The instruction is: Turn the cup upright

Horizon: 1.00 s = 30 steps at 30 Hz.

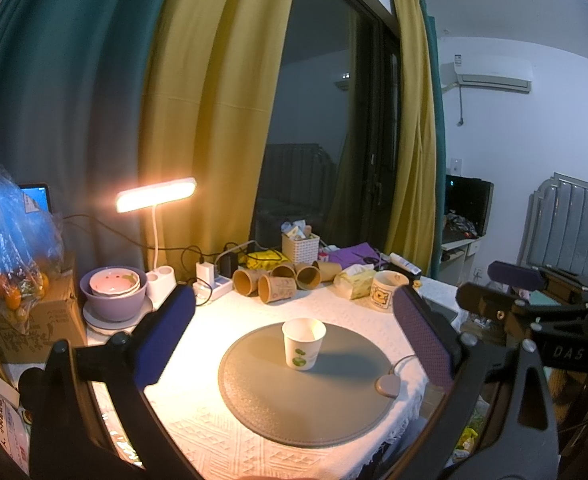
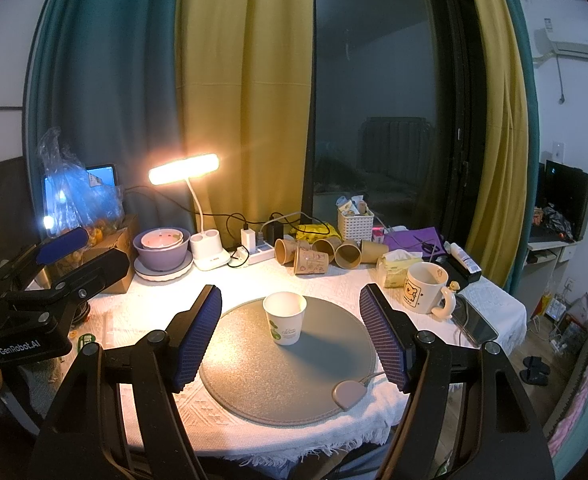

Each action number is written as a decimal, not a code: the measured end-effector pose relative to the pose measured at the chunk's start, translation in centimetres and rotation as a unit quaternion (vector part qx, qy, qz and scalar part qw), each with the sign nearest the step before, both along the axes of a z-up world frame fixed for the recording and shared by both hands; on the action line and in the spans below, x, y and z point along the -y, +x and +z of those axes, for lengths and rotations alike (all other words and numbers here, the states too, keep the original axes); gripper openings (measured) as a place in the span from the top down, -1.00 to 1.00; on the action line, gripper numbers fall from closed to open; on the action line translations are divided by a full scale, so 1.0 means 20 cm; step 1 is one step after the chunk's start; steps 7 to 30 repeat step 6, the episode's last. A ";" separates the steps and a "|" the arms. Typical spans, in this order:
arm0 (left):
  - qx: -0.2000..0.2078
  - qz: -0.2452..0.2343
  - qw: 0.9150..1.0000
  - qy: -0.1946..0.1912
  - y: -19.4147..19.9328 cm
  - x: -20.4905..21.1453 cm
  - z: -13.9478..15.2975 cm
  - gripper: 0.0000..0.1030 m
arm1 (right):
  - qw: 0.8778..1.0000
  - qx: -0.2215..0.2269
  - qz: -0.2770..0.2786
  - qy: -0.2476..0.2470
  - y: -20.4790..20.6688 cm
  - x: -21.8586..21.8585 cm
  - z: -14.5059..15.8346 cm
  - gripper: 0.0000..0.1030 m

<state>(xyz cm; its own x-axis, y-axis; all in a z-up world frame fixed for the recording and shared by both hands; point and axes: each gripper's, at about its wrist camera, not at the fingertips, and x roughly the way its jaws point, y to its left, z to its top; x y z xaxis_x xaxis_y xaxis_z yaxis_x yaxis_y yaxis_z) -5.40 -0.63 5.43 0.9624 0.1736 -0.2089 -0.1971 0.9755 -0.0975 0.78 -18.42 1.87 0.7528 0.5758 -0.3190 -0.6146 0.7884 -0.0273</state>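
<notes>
Blue-padded fingers [image 2: 198,336] on my right gripper [image 2: 294,332] are spread wide, holding nothing; my left gripper [image 1: 294,340] gapes just as wide, empty too. Between them I see the paper cup [image 2: 285,318] standing upright, mouth up, on the round grey mat [image 2: 254,380], tabletop [image 2: 154,304] cloth around it, brown cups [image 2: 317,256] lying behind.

A lived-in home bedroom: a grey padded headboard [image 1: 561,224], a white wall air conditioner [image 1: 491,74], long yellow curtains [image 2: 242,92], black slippers [image 2: 535,370].
</notes>
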 end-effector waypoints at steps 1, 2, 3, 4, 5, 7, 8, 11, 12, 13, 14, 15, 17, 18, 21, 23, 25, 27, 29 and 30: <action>0.000 0.000 1.000 0.000 0.00 0.00 0.00 -0.94 | 1.000 0.000 0.000 0.000 0.00 0.00 0.00 -0.45; 0.000 0.000 1.000 0.000 0.00 0.00 0.00 -0.94 | 1.000 0.000 0.000 0.000 0.00 0.00 0.00 -0.45; 0.000 0.000 1.000 0.000 0.00 0.00 0.00 -0.94 | 1.000 0.000 0.000 0.000 0.00 0.00 0.00 -0.45; 0.000 0.000 1.000 -0.001 0.00 0.00 0.00 -0.94 | 1.000 0.000 0.000 0.000 0.00 0.00 0.00 -0.45; 0.000 0.000 1.000 -0.001 0.00 0.00 0.00 -0.94 | 1.000 0.000 0.000 0.000 0.00 0.00 0.00 -0.45; 0.001 0.000 1.000 -0.001 0.00 0.00 0.00 -0.94 | 1.000 0.000 0.000 0.000 0.00 0.00 0.00 -0.45; 0.001 0.000 1.000 -0.001 0.00 0.00 0.00 -0.94 | 1.000 0.000 0.000 0.000 0.00 0.00 0.00 -0.45; 0.001 0.000 1.000 -0.001 0.00 0.00 0.00 -0.94 | 1.000 0.000 0.000 0.000 0.00 0.00 0.00 -0.45; 0.001 0.000 1.000 -0.001 0.00 0.00 0.00 -0.94 | 1.000 0.000 0.000 0.000 0.00 0.00 0.00 -0.45; 0.001 0.000 1.000 -0.001 0.00 0.00 0.00 -0.94 | 1.000 0.000 0.000 0.000 0.00 0.00 0.00 -0.45; 0.001 0.000 1.000 -0.001 0.00 0.00 0.00 -0.94 | 1.000 0.000 0.000 0.000 0.00 0.00 0.00 -0.45; 0.001 0.000 1.000 -0.001 0.00 0.00 0.00 -0.94 | 1.000 0.000 0.000 0.000 0.00 0.00 0.00 -0.45; 0.001 0.000 1.000 -0.001 0.00 0.00 0.00 -0.94 | 1.000 0.000 0.000 0.000 0.00 0.00 0.00 -0.45; 0.001 0.000 1.000 -0.001 0.00 0.00 0.00 -0.94 | 1.000 0.000 0.000 0.000 0.00 0.00 0.00 -0.45; 0.001 0.000 1.000 -0.001 0.00 0.00 0.00 -0.94 | 1.000 0.000 0.000 0.000 0.00 0.00 0.00 -0.45; 0.001 0.000 1.000 -0.001 0.00 0.00 0.00 -0.94 | 1.000 0.000 0.000 0.000 0.00 0.00 0.00 -0.45; 0.001 0.000 1.000 -0.001 0.00 0.00 0.00 -0.94 | 1.000 0.000 0.000 0.000 0.00 0.00 0.00 -0.45; 0.001 0.000 1.000 -0.001 0.00 0.00 0.00 -0.94 | 1.000 0.000 0.000 0.000 0.00 0.00 0.00 -0.45; 0.001 0.000 1.000 -0.001 0.00 0.00 0.00 -0.94 | 1.000 0.000 0.000 0.000 0.00 0.00 0.00 -0.45; 0.001 0.000 1.000 -0.001 0.00 0.00 0.00 -0.94 | 1.000 0.000 0.000 0.000 0.00 0.00 0.00 -0.45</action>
